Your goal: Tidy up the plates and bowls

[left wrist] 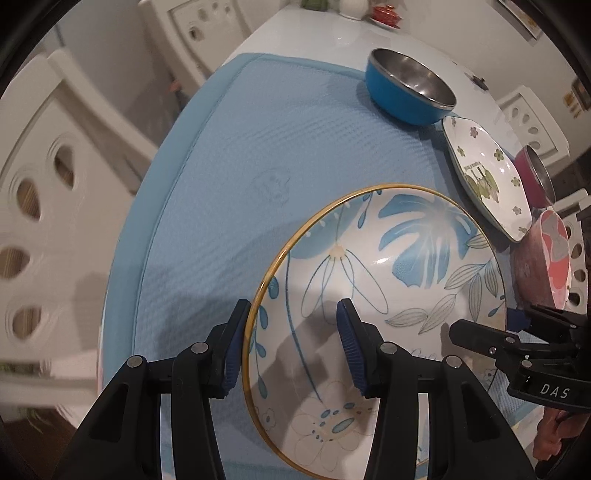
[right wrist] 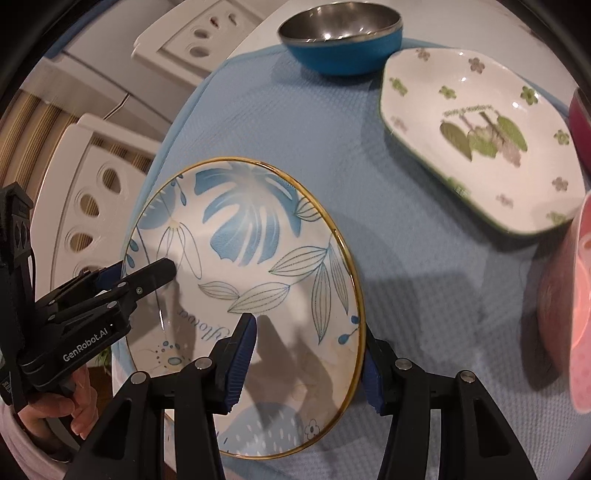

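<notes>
A round plate with blue leaves and a gold rim (left wrist: 384, 280) (right wrist: 251, 251) lies on the blue mat (left wrist: 240, 166). My left gripper (left wrist: 291, 343) is open and straddles the plate's left rim, one finger outside and one over the plate. My right gripper (right wrist: 308, 354) is open and straddles the plate's right rim. Each gripper shows in the other's view: the right one (left wrist: 517, 339), the left one (right wrist: 122, 284). A blue steel bowl (left wrist: 410, 86) (right wrist: 341, 35) and a white square plate with green flowers (left wrist: 484, 173) (right wrist: 480, 136) sit farther back.
A pink patterned bowl (left wrist: 543, 258) (right wrist: 565, 295) and a magenta bowl (left wrist: 535, 173) stand at the right. White chairs (left wrist: 44, 192) surround the white table (left wrist: 332, 33). Small items sit at the table's far end (left wrist: 386, 14).
</notes>
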A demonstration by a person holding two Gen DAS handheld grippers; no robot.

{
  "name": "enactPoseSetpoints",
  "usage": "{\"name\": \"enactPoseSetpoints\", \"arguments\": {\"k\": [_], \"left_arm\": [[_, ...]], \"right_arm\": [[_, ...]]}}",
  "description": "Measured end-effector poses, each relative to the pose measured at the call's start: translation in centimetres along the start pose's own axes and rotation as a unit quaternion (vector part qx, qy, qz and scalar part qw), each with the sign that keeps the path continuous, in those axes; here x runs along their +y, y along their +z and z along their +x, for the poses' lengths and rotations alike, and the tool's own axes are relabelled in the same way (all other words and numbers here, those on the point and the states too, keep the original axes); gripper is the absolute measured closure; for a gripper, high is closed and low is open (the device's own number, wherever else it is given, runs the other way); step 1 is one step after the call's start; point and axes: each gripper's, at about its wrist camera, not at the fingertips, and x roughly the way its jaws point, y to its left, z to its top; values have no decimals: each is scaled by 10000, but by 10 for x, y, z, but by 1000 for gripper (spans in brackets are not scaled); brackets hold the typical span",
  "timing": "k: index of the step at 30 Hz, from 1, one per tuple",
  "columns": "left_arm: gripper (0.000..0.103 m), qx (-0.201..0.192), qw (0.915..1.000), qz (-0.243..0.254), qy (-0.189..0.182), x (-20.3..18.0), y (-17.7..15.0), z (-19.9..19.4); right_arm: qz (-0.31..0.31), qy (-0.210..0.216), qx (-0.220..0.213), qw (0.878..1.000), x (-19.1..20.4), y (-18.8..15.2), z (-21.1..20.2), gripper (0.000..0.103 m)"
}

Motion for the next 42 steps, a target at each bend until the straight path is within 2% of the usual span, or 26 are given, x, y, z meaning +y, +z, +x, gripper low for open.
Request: {"name": "enactPoseSetpoints", "arguments": {"k": [5,10,18,25,35,42], "left_arm": [[59,17,9996,-280,49,10,-13,-1],[59,18,9992,-333,209,18,-15,2],[59,63,9995,-242,184,13,-16,16],[58,52,9996,-182,202,14,-19,15],[55,199,9988,-275,356,9,-13,18],[56,398,9964,-145,734,-3,-7,20]], "right_arm": [[-211,33,169,9996,8,-6,6,52],[-338,61,255,9991,14,-11,14,52],[-172,-77,262,9995,-3,-16,11,52],[-268,-324,263,9988,11,-15,20,52],[-298,-309,326,9985,4,-16,18,51],[-342,-308,449,9979,5,-13,21,51]]}}
